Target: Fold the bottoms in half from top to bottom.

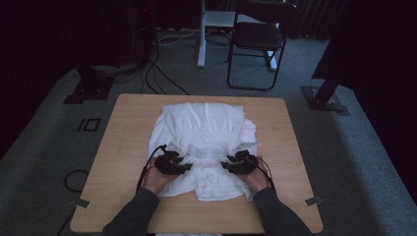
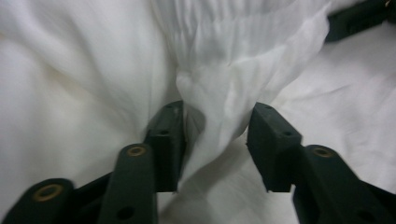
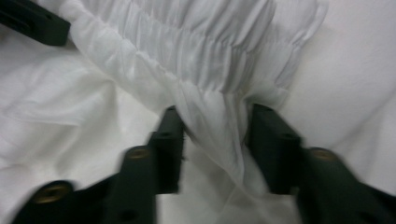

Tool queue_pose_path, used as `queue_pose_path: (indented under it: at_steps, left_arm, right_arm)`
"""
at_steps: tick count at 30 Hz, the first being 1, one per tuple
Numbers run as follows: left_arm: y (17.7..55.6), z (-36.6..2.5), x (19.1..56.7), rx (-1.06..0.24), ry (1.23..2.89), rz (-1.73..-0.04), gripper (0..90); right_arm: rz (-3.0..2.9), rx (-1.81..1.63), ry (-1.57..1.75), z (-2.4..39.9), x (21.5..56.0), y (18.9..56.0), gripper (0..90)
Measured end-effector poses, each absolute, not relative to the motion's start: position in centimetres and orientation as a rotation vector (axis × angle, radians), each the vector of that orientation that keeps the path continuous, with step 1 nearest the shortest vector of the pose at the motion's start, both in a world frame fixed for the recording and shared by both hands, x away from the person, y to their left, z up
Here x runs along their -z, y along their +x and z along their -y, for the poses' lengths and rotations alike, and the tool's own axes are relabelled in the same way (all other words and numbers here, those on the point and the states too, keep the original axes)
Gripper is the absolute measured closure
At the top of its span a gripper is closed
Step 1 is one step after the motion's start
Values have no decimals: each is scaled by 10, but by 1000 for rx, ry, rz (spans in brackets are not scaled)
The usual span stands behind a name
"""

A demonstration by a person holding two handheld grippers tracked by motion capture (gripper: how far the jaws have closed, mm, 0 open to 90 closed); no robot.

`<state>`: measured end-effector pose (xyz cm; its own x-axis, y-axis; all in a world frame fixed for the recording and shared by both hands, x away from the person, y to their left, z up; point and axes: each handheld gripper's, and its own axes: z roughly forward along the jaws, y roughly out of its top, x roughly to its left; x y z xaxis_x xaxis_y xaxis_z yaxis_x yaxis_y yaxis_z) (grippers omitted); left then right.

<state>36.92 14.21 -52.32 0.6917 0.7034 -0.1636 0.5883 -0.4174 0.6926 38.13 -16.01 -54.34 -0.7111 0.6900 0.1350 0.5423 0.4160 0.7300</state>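
While both hands rest on the cloth near the table's front edge, the scene reads as follows.

Garment: a white garment (image 1: 204,132) lies spread over the middle of the wooden table (image 1: 123,147), bunched and creased, with a gathered, elastic-looking band (image 1: 209,150) running across it between the two grippers.

Left gripper: the left gripper (image 1: 186,167) sits low on the garment at the left end of the gathered band, held by the left hand (image 1: 157,179), jaws pointing toward the middle.

Left jaws: in the left gripper view they stand apart, with a pinched-up fold of white cloth (image 2: 219,102) rising between them; the fold lies against the left pad, while a slim gap shows beside the right one, so no clamp shows.

Right gripper: the right gripper (image 1: 224,165) lies on the garment at the band's right end, held by the right hand (image 1: 255,179), facing the left one.

Right jaws: in the right gripper view they are parted too, with a pleated ridge of the band (image 3: 215,116) between them; the picture is blurred, and the cloth looks loose, not squeezed.

Spacing: the two grippers are near each other, tips apart, with the band between.

Surroundings: a dark folding chair (image 1: 258,39) stands on the grey carpet beyond the table, and cables (image 1: 157,73) trail over the floor at the far left.
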Motion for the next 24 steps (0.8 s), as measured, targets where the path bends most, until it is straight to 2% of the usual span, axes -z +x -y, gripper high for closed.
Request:
queue_pose_path:
  at_steps: [3,5,6,7,9,10,13,18,24]
  left_arm:
    - [370,-150,504,-241,2079,-996,519]
    - [376,-155,492,-276,2029,-1003,550]
    - [381,-156,487,-292,2022,-1014,595]
    - [387,-156,485,-300,2018,-1022,678]
    - [401,-154,485,-294,2028,-1038,844]
    - [408,-150,488,-289,2043,-1045,891]
    - [425,-138,500,-272,2088,-1073,896]
    - [434,-122,521,-263,2167,-1073,890]
    - [407,-127,523,-280,2135,-1005,838]
  right_arm:
    - [-2446,-1250,1078,168,528,378,451]
    - [-2405,-1297,1071,174,517,379,446]
    - [-2381,-1308,1070,176,511,381,456]
    - [-2359,-1320,1079,177,506,384,506]
    - [-2313,-1322,1110,179,500,392,722]
    - [-2295,-1293,1134,178,498,398,789]
    - [-2271,-1188,1210,172,504,420,844]
    - [-2342,-1092,1285,161,527,448,818]
    - [-2392,-1239,1235,167,529,436,798]
